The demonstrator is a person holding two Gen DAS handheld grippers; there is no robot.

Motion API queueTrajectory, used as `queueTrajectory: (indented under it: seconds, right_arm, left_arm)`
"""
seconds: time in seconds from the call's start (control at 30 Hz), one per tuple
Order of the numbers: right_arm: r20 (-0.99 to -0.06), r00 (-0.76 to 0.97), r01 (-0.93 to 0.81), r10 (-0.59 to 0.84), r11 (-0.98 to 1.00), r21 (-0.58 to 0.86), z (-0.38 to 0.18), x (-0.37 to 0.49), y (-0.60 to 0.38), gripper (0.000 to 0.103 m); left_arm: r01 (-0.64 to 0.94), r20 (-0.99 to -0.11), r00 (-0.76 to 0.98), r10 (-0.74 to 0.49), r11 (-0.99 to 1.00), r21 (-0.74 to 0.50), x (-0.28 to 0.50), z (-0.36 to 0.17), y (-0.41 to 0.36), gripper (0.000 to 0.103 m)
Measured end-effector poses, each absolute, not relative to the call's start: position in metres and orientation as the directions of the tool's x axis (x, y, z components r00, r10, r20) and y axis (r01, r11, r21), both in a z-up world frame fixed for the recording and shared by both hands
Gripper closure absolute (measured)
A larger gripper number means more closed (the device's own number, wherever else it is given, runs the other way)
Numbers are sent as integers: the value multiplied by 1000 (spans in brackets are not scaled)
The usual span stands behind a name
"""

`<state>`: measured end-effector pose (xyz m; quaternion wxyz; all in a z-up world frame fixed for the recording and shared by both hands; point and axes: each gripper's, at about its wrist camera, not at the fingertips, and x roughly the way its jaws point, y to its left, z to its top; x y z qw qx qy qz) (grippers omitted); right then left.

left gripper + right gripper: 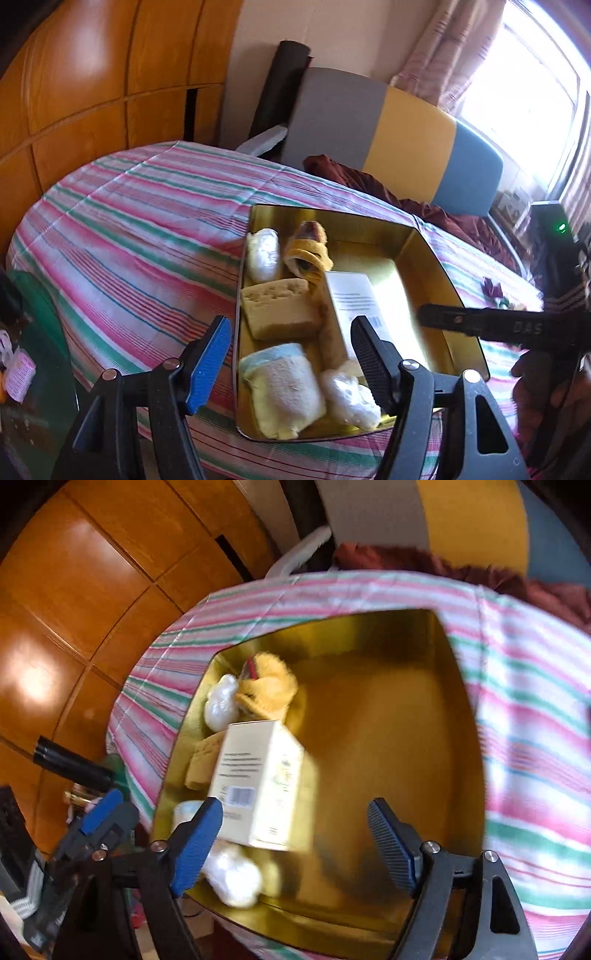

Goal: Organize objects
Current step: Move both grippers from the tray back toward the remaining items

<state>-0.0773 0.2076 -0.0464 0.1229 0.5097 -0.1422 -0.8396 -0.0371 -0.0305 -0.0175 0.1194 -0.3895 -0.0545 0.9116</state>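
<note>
A gold metal tin (436, 254) (406, 709) lies open on a table with a striped cloth (129, 236). Along its left side lie a white wrapped bundle (263, 254), a yellow rolled cloth (308, 253), a pale yellow sponge block (280, 310), a rolled towel (284, 387) and a white plastic lump (349, 398). A white box with a barcode (258, 782) (354, 302) rests tilted among them. My right gripper (295, 812) stands open over it, with its right pad well clear of the box. My left gripper (291, 343) hangs open above the tin's near end, gripping nothing.
A chair with a grey, yellow and blue back (388, 140) stands behind the table, with a maroon cloth (369, 181) on it. Wooden cupboard panels (92, 74) fill the left. A bright window with curtains (517, 92) is at the right. Clutter (22, 369) sits at the table's left end.
</note>
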Motion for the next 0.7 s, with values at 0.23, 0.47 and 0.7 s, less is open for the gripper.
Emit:
queueTrajectory:
  seconds: [0.23, 0.47, 0.7]
  right_arm:
    - [-808, -536, 44, -244, -964, 262, -23, -45, 257, 17]
    - [-783, -614, -40, -103, -986, 161, 0, -18, 325, 16]
    - [-771, -628, -248, 106, -966, 70, 8, 2, 430, 16]
  left_arm:
    - [-265, -682, -678, 274, -957, -122, -22, -4, 3, 35]
    - [-360, -676, -667, 314, -930, -76, -13, 7, 41, 35]
    - [-465, -691, -626, 361, -885, -41, -7, 12, 92, 35]
